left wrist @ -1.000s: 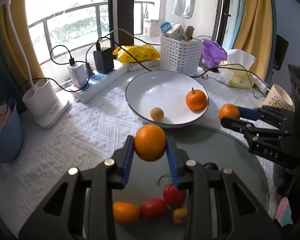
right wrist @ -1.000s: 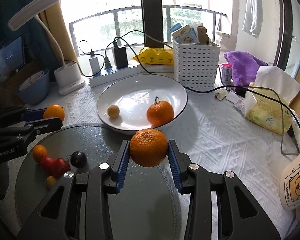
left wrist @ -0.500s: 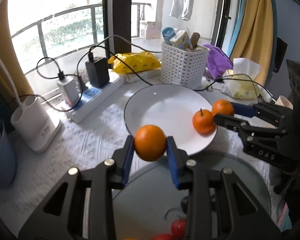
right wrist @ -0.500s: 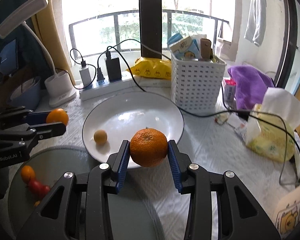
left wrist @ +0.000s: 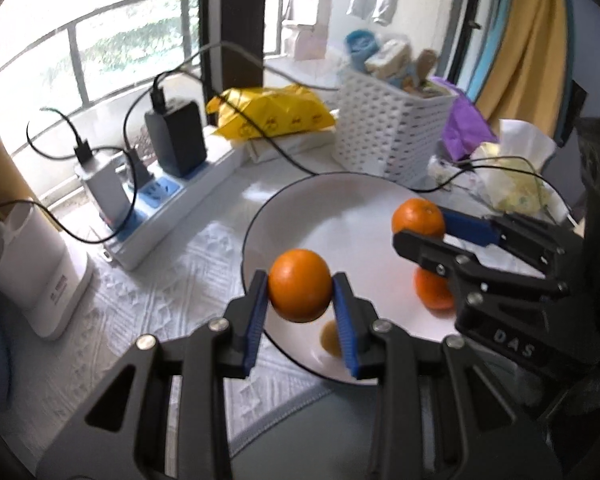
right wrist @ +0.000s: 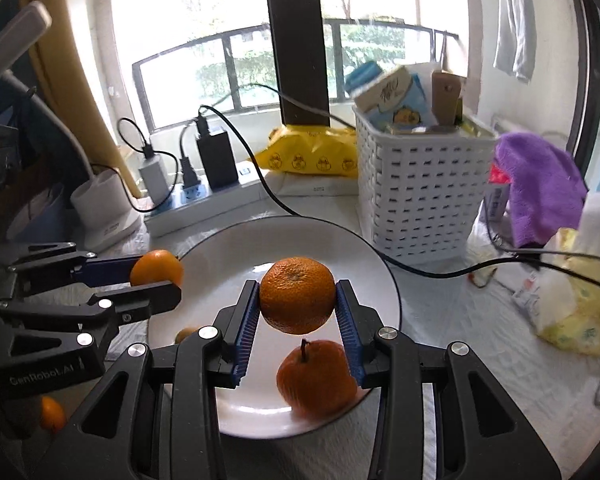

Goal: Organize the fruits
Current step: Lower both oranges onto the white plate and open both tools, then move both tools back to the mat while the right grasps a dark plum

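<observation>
Cable (right wrist: 420,268) crosses plate (right wrist: 228,256) rim beside basket (right wrist: 420,196).

Plate (right wrist: 220,248) centre bare; stemmed orange (right wrist: 316,378) near edge, white basket (right wrist: 420,196) and cable (right wrist: 420,268) crowd far side.

two oranges (left wrist: 300,285) (right wrist: 297,294) held over plate (right wrist: 236,256)

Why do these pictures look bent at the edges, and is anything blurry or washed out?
Both views are fisheye, so straight lines bow and the corners go black. Left wrist view: the basket and yellow bag are smeared by blur, while the held orange is sharp. Right wrist view: the window is blown out white, and the orange on the plate is slightly soft.
</observation>
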`<action>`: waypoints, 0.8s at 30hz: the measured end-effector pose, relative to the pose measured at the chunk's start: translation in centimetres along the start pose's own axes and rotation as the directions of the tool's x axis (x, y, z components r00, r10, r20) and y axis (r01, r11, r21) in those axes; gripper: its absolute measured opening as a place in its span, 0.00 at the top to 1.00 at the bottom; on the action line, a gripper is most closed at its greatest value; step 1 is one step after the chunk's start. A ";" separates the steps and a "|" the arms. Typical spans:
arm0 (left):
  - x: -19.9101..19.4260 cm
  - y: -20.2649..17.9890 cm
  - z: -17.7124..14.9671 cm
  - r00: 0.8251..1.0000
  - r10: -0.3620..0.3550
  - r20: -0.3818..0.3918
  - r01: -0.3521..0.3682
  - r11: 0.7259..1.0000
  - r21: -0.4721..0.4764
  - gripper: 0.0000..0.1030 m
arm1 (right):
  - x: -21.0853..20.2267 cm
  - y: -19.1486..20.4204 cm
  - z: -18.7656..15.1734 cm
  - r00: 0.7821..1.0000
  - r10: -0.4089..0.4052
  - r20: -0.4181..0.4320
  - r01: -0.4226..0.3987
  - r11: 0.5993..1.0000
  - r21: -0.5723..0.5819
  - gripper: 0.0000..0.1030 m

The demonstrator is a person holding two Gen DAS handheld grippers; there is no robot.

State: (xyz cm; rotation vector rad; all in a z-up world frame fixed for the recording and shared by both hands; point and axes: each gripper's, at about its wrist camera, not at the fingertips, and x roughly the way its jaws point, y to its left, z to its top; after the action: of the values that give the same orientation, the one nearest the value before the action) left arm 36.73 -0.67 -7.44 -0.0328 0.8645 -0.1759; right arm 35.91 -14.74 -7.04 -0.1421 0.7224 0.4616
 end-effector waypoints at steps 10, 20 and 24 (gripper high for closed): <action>1.0 1.3 0.5 0.999 -0.044 -0.017 0.043 0.997 -0.064 0.67 | 0.9 -0.3 -0.2 1.000 -0.019 -0.023 0.019 1.000 0.002 0.59; -2.9 1.8 0.1 0.999 -0.033 0.034 0.036 0.997 -0.070 0.67 | -1.8 0.1 0.1 0.999 -0.049 0.021 0.049 0.999 0.012 0.41; -6.2 1.6 -0.9 0.996 -0.031 0.084 0.035 0.998 -0.051 0.67 | -4.1 1.2 0.0 0.998 -0.057 0.041 0.057 0.998 0.007 0.41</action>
State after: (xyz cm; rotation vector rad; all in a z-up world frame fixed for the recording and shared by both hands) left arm 32.33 1.98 -3.52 -0.1023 0.7861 -0.1817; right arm 32.68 -15.14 -4.31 -0.1474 0.6778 0.4066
